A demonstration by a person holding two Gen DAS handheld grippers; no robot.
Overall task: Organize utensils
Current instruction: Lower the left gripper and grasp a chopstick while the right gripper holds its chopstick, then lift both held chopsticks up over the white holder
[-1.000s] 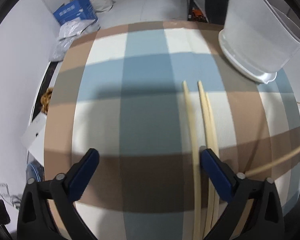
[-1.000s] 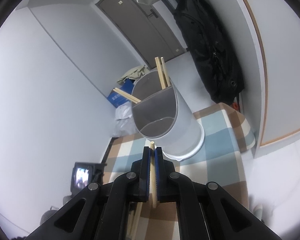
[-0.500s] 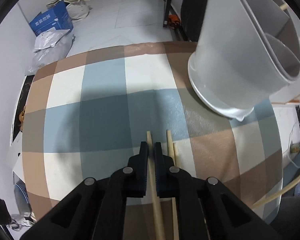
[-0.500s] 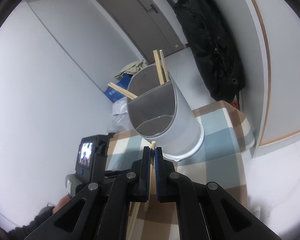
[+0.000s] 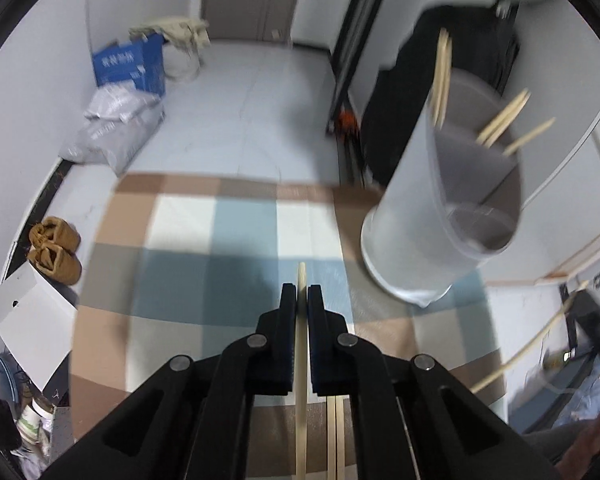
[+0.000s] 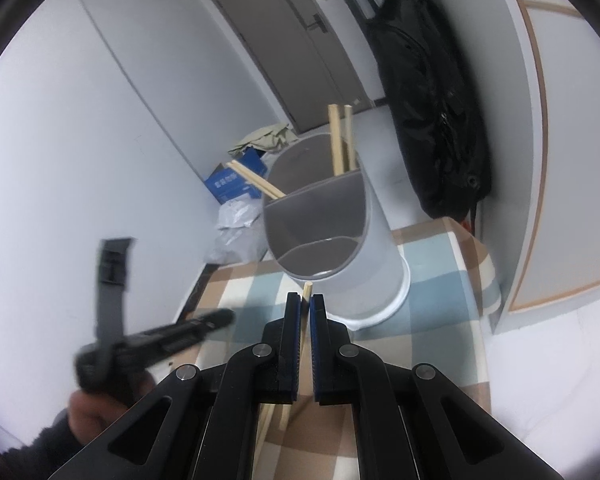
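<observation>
1. Left tool (image 5: pixel 301 300) clamps one chopstick (image 5: pixel 301 280), tip just past its pads.
2. Right tool (image 6: pixel 305 308) pinches another chopstick (image 6: pixel 307 292), holder (image 6: pixel 340 248) ahead on the desk (image 6: pixel 440 268).
3. Judgement: sticks light, stiff, smooth; grip mid-shaft, else they pivot or slip.

The right claw (image 6: pixel 305 307) pinches a chopstick (image 6: pixel 307 292) before the grey divided holder (image 6: pixel 336 240) on the checked bench (image 6: pixel 440 280).
</observation>
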